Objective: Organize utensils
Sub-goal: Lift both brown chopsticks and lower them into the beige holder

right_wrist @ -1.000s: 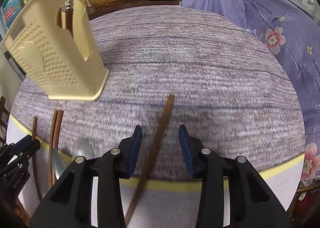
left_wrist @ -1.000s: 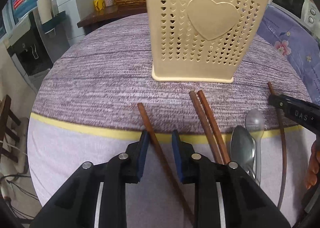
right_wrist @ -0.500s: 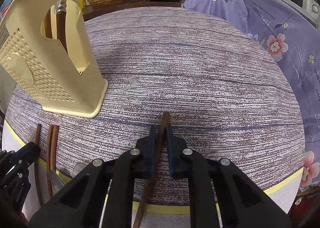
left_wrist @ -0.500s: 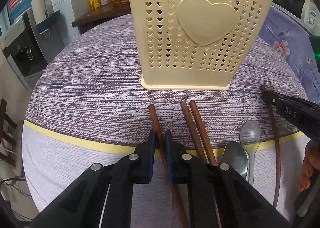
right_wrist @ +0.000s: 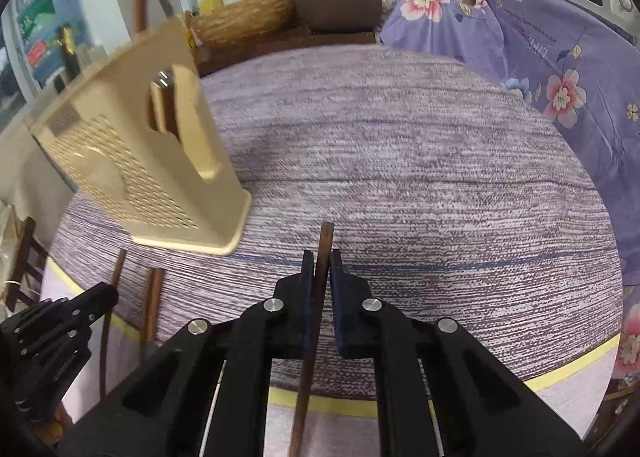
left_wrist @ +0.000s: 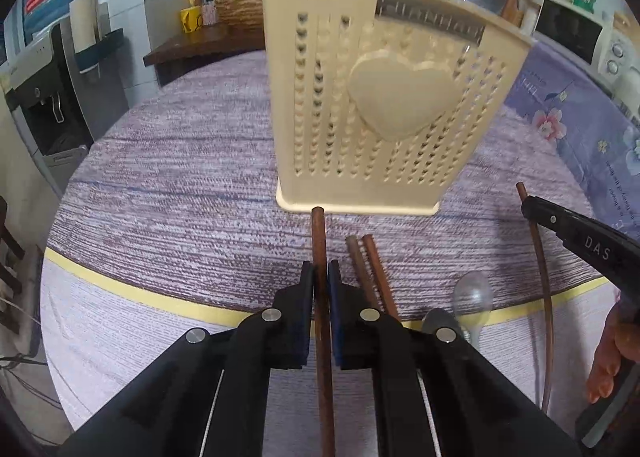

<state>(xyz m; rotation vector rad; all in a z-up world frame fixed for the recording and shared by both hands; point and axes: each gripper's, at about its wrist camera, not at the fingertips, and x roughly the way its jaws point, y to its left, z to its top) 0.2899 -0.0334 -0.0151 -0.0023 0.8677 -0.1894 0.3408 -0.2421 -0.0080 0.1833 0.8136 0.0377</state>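
Observation:
A cream perforated utensil holder (left_wrist: 372,105) with a heart on its front stands on the round table; it also shows in the right wrist view (right_wrist: 140,169), with utensils standing inside. My left gripper (left_wrist: 321,277) is shut on a brown chopstick (left_wrist: 320,241) that points at the holder's base. My right gripper (right_wrist: 320,269) is shut on another brown chopstick (right_wrist: 324,237), right of the holder. Two more chopsticks (left_wrist: 366,261) and two spoons (left_wrist: 474,291) lie on the table between the grippers.
The purple woven tablecloth (right_wrist: 400,161) has a yellow border (left_wrist: 140,295) near the front edge. A floral purple cloth (right_wrist: 560,69) lies at the right. A wicker basket (right_wrist: 244,17) and a wooden shelf stand behind the table. A microwave (left_wrist: 576,37) is at the far right.
Both grippers closed on their chopsticks and have lifted them; the views have tilted and the holder now looks closer and blurred in the left wrist view.

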